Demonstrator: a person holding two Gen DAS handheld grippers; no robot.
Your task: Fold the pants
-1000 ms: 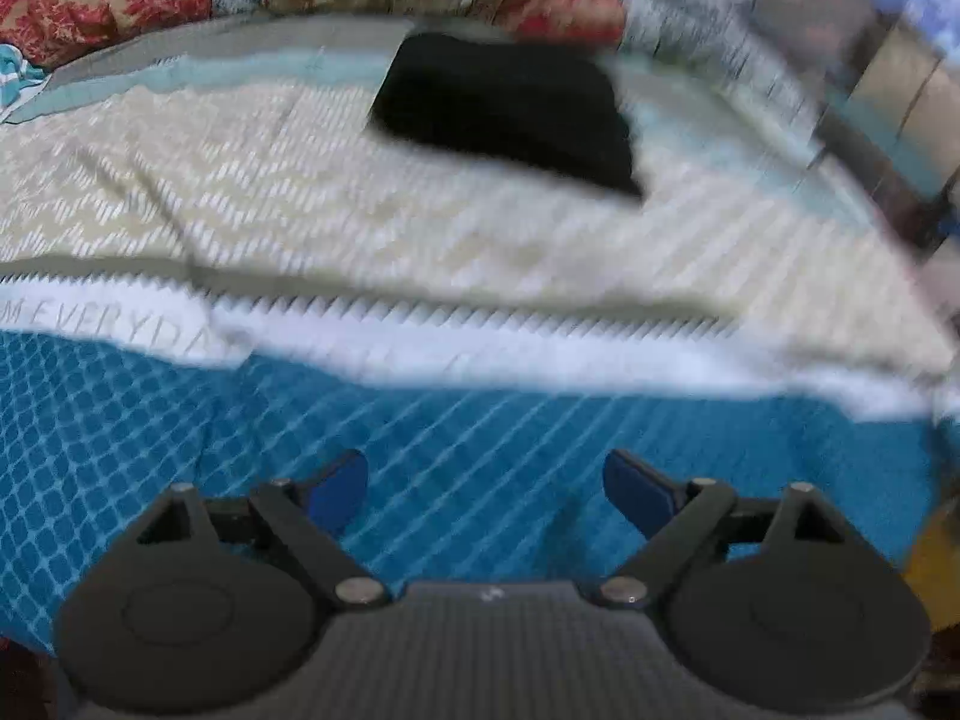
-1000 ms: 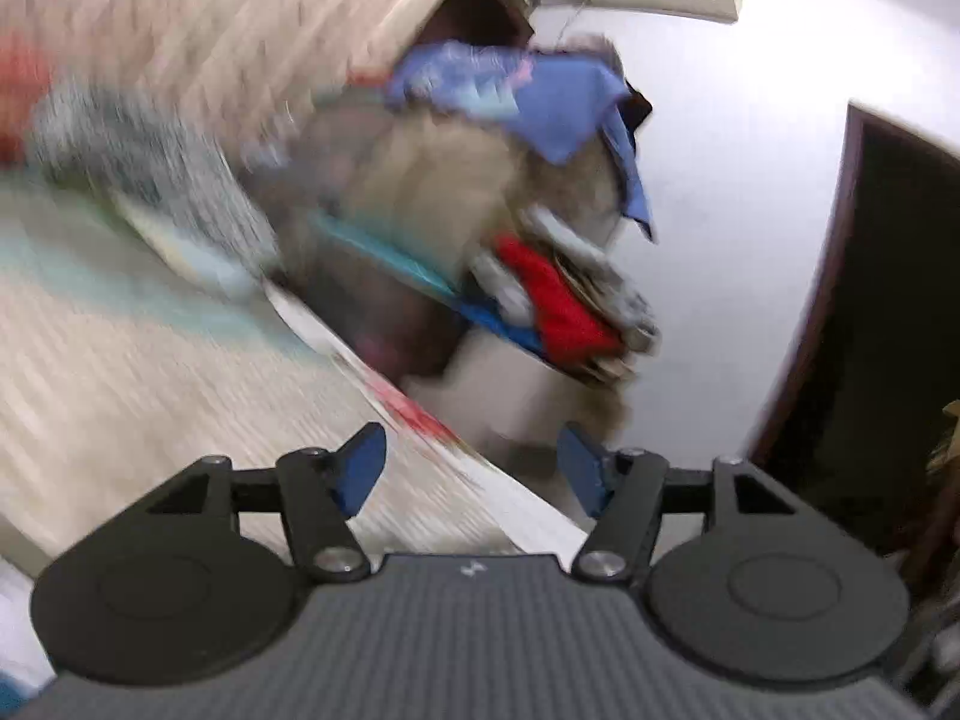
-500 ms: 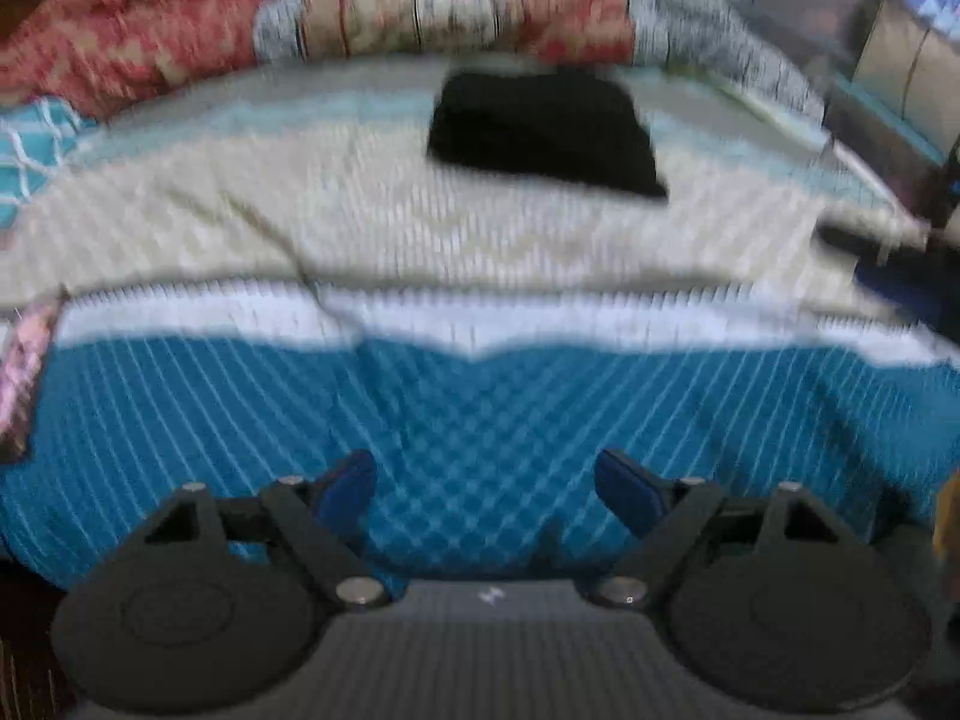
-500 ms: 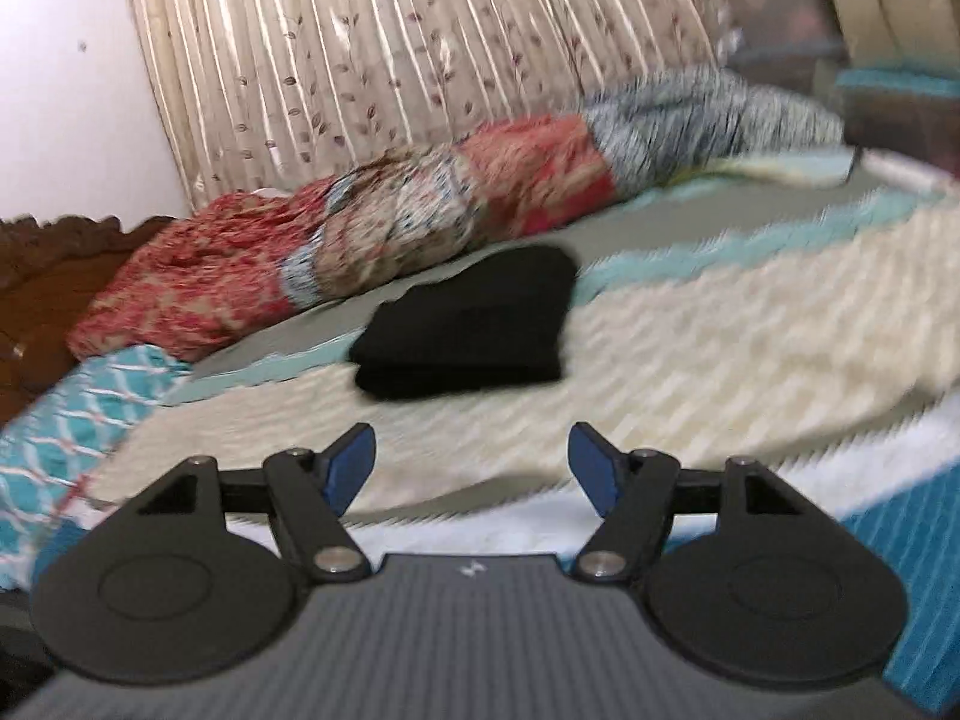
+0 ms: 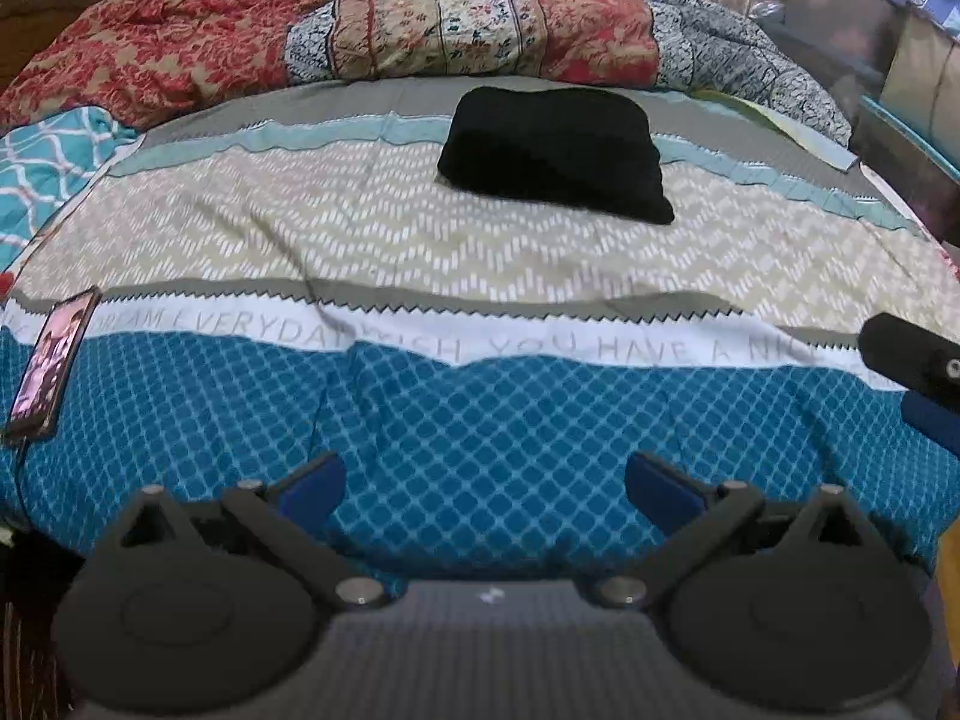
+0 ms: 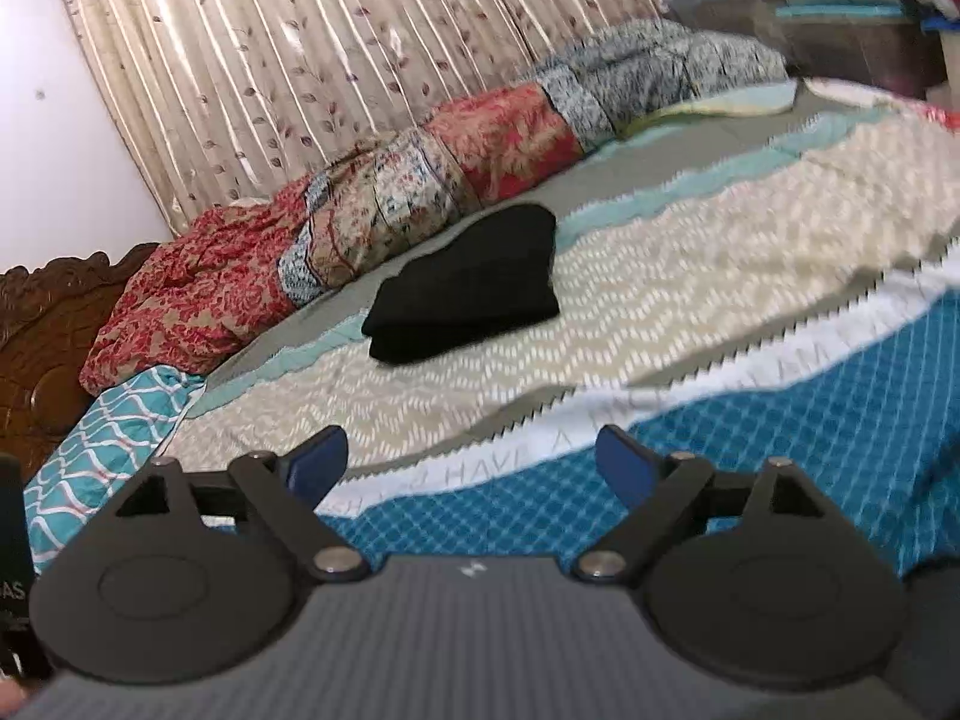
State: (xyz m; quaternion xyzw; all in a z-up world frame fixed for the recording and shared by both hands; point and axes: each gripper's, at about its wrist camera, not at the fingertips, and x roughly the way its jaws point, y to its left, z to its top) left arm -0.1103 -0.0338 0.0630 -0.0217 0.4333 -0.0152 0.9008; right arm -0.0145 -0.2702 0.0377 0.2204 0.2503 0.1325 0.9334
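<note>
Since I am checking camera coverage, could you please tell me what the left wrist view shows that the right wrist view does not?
Only the left wrist view shows the phone lying at the bed's left edge and the tip of the right tongs at its right border. Only the right wrist view shows the white wall and carved wooden headboard. Both show the folded black pants on the bedspread, the red patterned blanket and the curtain.

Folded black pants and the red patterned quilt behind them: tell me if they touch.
Apart. The left wrist view shows a bare grey strip of bedspread between the folded black pants and the red patterned quilt.
</note>
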